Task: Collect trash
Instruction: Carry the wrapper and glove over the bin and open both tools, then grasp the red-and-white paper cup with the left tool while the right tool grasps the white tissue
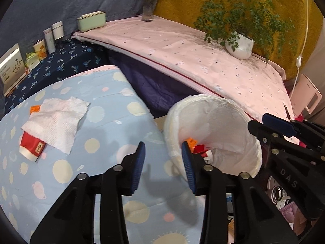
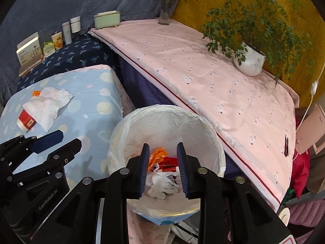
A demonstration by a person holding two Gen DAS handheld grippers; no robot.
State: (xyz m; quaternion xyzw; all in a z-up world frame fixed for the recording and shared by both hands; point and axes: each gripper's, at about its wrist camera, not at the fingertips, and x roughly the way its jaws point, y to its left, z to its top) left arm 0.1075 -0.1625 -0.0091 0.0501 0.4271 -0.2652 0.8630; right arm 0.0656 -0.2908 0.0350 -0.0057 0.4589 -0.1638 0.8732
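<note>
Trash in bin: orange wrapper (image 2: 159,154), red packet (image 2: 169,163) and crumpled white tissue (image 2: 162,185) lie at the bottom of the lined bin.
Trash on table: white paper towel (image 1: 55,120) lies flat on the blue spotted cloth (image 1: 105,142), draped over a red-and-white cigarette pack (image 1: 32,147); a small orange scrap (image 1: 34,109) pokes out at its far edge.
Bin: white bin (image 2: 215,142) with a thin plastic liner stands just beside the table edge, between the blue-clothed table and the pink-clothed table (image 2: 203,77).
Right gripper (image 2: 163,167): above the bin mouth, jaws parted, nothing between the blue pads.
Left gripper (image 1: 163,165): over the table edge next to the bin rim, jaws parted, holding nothing.
Pink table: potted plant (image 1: 239,47) in a white pot, glass vase (image 1: 149,6) with pink flowers, pale green box (image 1: 91,21).
Far shelf: tins, bottles and a small card stand on a dark patterned cloth (image 1: 67,63).
</note>
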